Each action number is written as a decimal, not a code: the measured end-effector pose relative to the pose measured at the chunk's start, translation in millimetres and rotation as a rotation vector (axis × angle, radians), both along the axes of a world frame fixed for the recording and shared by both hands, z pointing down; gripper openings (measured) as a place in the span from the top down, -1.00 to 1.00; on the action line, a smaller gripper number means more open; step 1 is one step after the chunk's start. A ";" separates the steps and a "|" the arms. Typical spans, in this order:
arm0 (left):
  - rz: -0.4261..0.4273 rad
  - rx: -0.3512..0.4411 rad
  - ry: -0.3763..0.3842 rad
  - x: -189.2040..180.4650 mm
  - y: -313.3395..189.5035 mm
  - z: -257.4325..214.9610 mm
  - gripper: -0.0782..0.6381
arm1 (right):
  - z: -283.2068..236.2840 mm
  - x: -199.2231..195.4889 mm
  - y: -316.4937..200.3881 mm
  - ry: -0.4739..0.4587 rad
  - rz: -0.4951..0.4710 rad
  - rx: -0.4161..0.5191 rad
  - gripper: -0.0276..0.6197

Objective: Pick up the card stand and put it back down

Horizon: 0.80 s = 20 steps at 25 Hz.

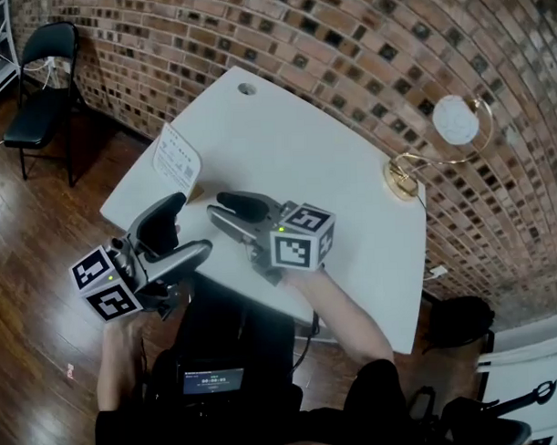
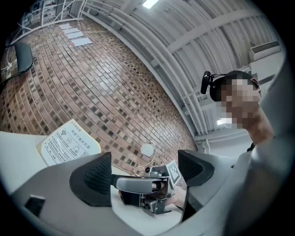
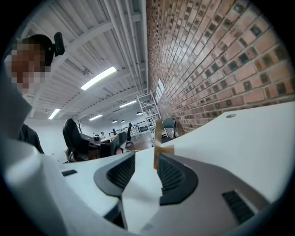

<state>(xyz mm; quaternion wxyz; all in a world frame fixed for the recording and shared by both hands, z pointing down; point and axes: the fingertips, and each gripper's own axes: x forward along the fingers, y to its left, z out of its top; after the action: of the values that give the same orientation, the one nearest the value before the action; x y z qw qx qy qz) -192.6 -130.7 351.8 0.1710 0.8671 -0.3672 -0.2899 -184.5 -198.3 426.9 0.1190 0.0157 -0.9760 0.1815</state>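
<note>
The card stand (image 1: 176, 160), a cream printed card on a small wooden base, stands upright near the left edge of the white table (image 1: 331, 169). In the left gripper view the card stand (image 2: 69, 143) shows its printed face; in the right gripper view the card stand (image 3: 159, 138) appears edge-on, just past the fingertips and apart from them. My right gripper (image 1: 227, 215) is open over the table's near left part, nothing between its pads. My left gripper (image 1: 182, 237) is open at the table's near edge, also holding nothing, and looks at the right gripper (image 2: 147, 189).
A brass desk lamp (image 1: 440, 137) with a white globe stands at the table's right edge. A round cable hole (image 1: 246, 88) sits at the far corner. A black folding chair (image 1: 41, 79) stands on the wooden floor at left, by the brick wall.
</note>
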 end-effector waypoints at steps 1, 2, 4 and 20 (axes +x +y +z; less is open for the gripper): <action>-0.004 -0.002 0.000 -2.5 -1.8 0.1 -0.46 | 1.8 -4.1 -3.2 0.007 0.008 0.000 0.37; -0.006 -0.003 0.000 -4.5 -3.5 0.0 -0.46 | 3.1 -7.9 -5.8 0.013 0.014 0.002 0.37; -0.008 -0.002 0.002 -8.1 -6.8 -1.2 -0.46 | 4.1 -15.0 -8.9 0.022 0.017 0.008 0.37; -0.037 -0.005 0.007 -30.9 -16.2 0.6 -0.46 | 10.3 -69.4 -25.5 0.055 0.029 0.070 0.37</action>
<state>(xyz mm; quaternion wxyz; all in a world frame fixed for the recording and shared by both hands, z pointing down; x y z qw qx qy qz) -223.4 -146.9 352.4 0.1690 0.8586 -0.3834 -0.2954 -253.9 -223.7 437.2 0.1424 0.0392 -0.9779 0.1482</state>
